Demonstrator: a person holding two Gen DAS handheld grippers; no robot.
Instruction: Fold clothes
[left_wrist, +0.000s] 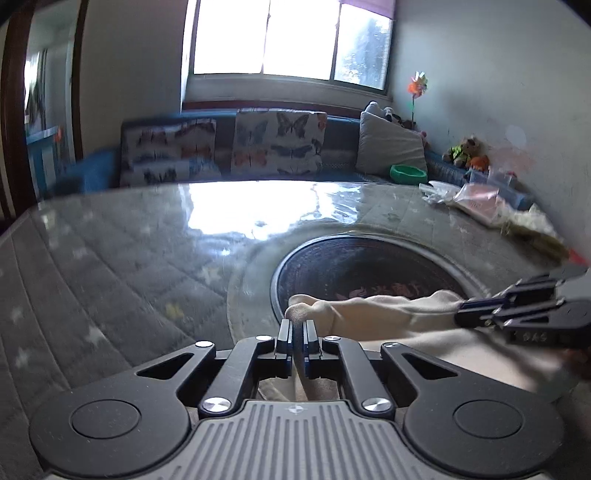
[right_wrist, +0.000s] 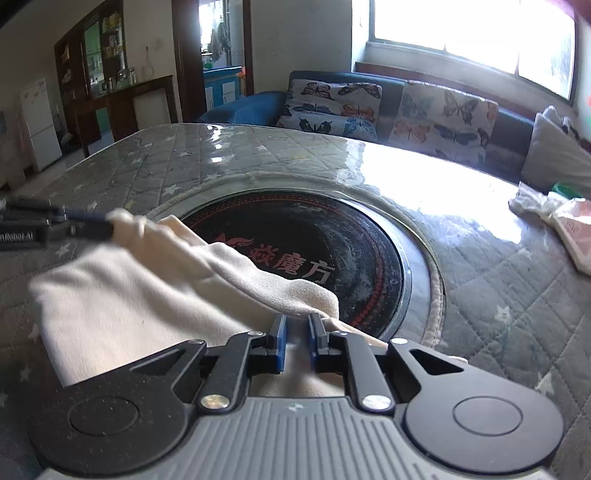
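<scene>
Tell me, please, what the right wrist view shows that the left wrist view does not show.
Only the right wrist view shows the white fridge, the dark shelf cabinet and the red characters on the round black plate. Only the left wrist view shows the green bowl, the orange pinwheel and the soft toys. Both show the cream garment, gripped at one end by the left gripper and at the other by the right gripper, plus the quilted table cover, butterfly cushions and window.

A garment (right_wrist: 122, 295) lies on the bench (right_wrist: 498, 280), partly over its round cooktop (right_wrist: 332, 251); plastic bags (right_wrist: 554, 218) sit right, a sofa (right_wrist: 391, 107) behind.
</scene>
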